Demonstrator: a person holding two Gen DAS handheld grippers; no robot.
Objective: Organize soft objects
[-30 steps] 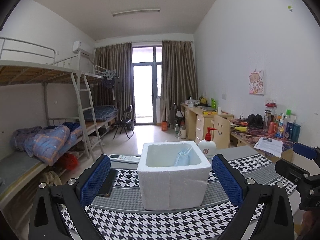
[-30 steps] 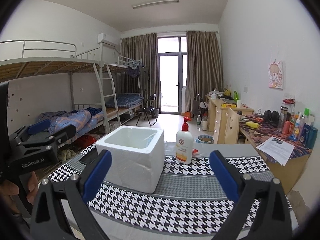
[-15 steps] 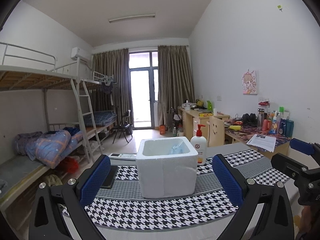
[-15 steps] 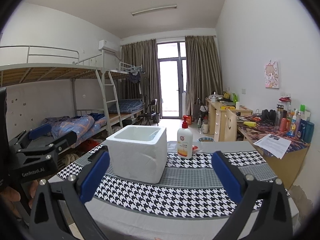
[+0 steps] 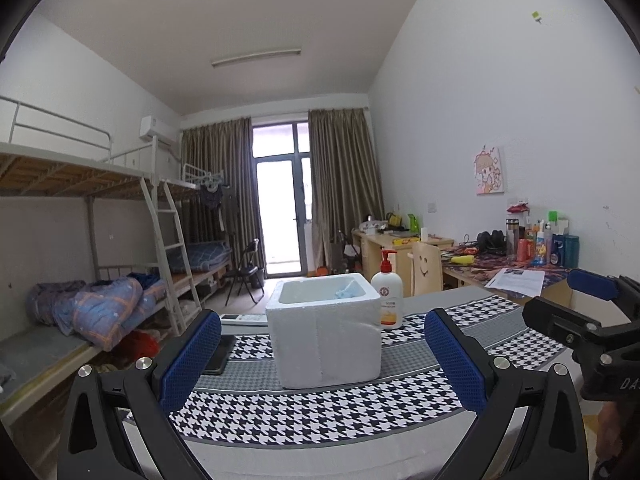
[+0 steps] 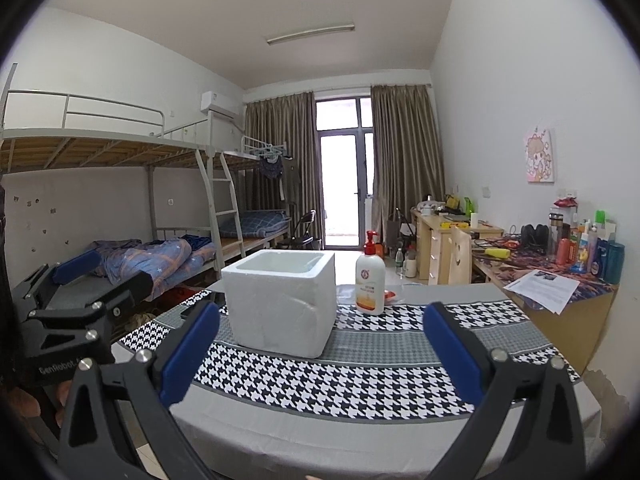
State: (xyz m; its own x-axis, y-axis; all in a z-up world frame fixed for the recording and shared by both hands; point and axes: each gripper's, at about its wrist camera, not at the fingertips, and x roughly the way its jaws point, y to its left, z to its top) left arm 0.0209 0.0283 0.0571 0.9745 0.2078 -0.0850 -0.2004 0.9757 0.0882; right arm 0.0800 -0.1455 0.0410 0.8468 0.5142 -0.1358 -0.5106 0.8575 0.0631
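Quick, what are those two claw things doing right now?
Left gripper: open, holding nothing.
Right gripper: open, holding nothing.

Left gripper [image 5: 322, 354] with jaws spread wide and nothing between its blue pads [image 5: 192, 356]. Beyond it, a white foam box [image 5: 326, 340] stands upright on the houndstooth cloth [image 5: 312, 412]; a pale blue soft item [image 5: 347, 292] lies inside (only its top shows). A pump bottle [image 5: 387, 300] stands just right of the box. The right gripper [image 5: 580, 320] shows at the right edge.
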